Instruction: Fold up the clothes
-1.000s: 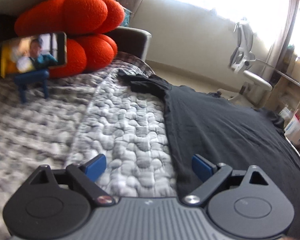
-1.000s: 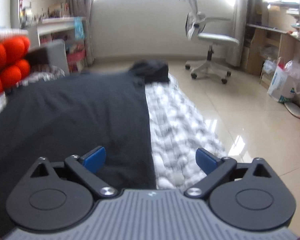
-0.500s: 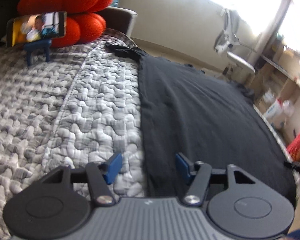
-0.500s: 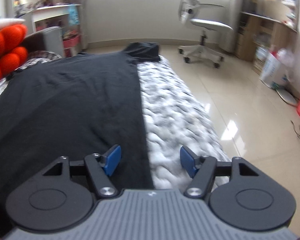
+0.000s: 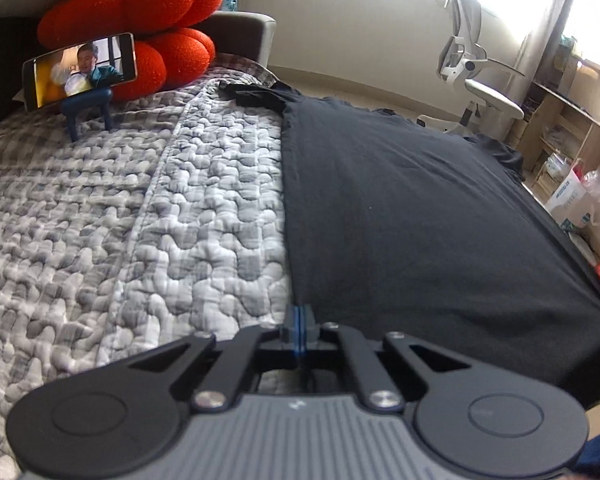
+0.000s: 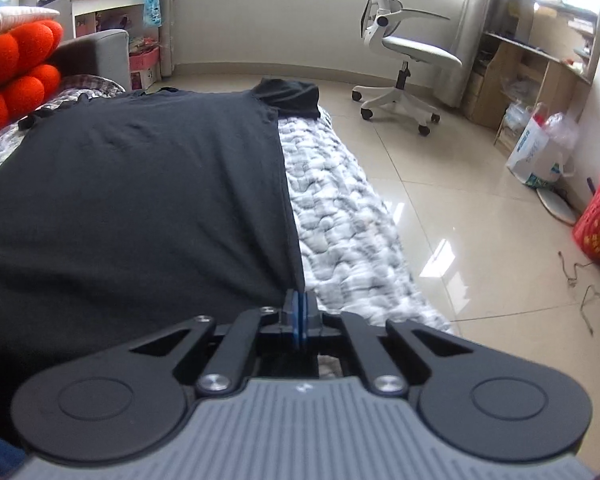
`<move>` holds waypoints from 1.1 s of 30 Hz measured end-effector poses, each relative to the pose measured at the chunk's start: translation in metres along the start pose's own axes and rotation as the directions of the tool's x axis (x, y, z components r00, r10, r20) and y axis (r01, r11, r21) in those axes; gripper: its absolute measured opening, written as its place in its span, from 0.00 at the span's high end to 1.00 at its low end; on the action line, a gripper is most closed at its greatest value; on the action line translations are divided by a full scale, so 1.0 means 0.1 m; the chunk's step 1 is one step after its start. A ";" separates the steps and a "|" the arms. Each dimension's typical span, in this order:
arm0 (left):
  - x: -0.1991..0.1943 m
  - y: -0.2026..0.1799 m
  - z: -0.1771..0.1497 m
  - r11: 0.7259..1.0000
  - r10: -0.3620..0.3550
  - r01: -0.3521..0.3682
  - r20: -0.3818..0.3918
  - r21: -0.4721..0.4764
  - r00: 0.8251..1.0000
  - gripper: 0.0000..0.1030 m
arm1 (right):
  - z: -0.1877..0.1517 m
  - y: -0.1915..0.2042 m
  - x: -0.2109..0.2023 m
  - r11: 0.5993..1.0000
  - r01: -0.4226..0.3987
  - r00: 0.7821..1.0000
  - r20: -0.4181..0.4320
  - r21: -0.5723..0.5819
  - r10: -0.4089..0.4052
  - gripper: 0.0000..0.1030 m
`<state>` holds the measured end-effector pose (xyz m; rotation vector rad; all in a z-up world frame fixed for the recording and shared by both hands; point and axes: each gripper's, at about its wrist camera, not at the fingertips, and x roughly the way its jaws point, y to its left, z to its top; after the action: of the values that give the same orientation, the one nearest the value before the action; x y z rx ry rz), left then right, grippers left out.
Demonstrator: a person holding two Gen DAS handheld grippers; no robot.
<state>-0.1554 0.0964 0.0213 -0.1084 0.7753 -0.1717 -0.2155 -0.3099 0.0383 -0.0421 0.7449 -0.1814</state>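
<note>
Our left gripper (image 5: pixel 299 322) has its blue pads pressed together on the near left corner of the black cotton T-shirt (image 5: pixel 420 216), right at the hem edge. Our right gripper (image 6: pixel 299 312) is likewise clamped, pads together on the near right corner of the same shirt (image 6: pixel 140 184).

Outward from the left claw: the shirt runs from 6 toward 12 o'clock, spread flat and full length on the grey-white quilted bedspread (image 5: pixel 140 220), one short sleeve (image 5: pixel 256 94) sticking out at 11 o'clock. In the right view the other sleeve (image 6: pixel 290 98) lies at 12 o'clock, near the bed edge.

Further out: a phone on a blue stand (image 5: pixel 82 68) at 10 o'clock, a red bobbled cushion (image 5: pixel 140 8) behind it, a white office chair (image 6: pixel 404 52) at 1 o'clock on the tiled floor.

Progress, as we judge it: no fold shows anywhere, sleeves out, body flat. Both hem corners gripped suits carrying the hem toward the collar; folds are all left to make.
</note>
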 end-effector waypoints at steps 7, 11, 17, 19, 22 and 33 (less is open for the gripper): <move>0.01 0.07 -0.02 0.999 -0.027 0.027 -0.006 -0.043 1.000 0.98 | -0.05 0.16 0.18 0.993 0.035 0.998 -0.052 -0.109 -0.041 0.94; -0.08 0.19 -0.02 0.993 -0.049 0.046 -0.020 -0.112 0.999 0.95 | 0.07 0.18 0.06 0.997 -0.020 0.998 -0.066 -0.071 0.015 0.85; -0.27 0.32 -0.02 0.987 -0.038 0.035 -0.011 -0.159 0.999 0.84 | 0.31 0.45 -0.21 0.980 -0.195 0.981 -0.031 -0.038 0.194 0.62; -0.33 0.38 -0.02 0.984 -0.031 0.028 -0.014 -0.174 0.999 0.78 | 0.39 0.54 -0.30 0.967 -0.252 0.968 -0.019 -0.029 0.252 0.62; -0.41 0.50 0.02 0.982 0.001 -0.006 -0.028 -0.187 1.000 0.77 | 0.48 0.74 -0.39 0.942 -0.335 0.942 -0.021 -0.031 0.335 0.62; -0.71 1.06 0.19 0.972 0.072 -0.076 -0.023 -0.222 0.997 0.75 | 0.58 2.15 -0.33 0.778 -0.611 0.790 -0.183 -0.146 0.586 0.62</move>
<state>-0.1802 0.2152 0.0663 -0.2908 0.8105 -0.0140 -0.1678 -0.0941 0.0815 0.0204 0.8690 0.5145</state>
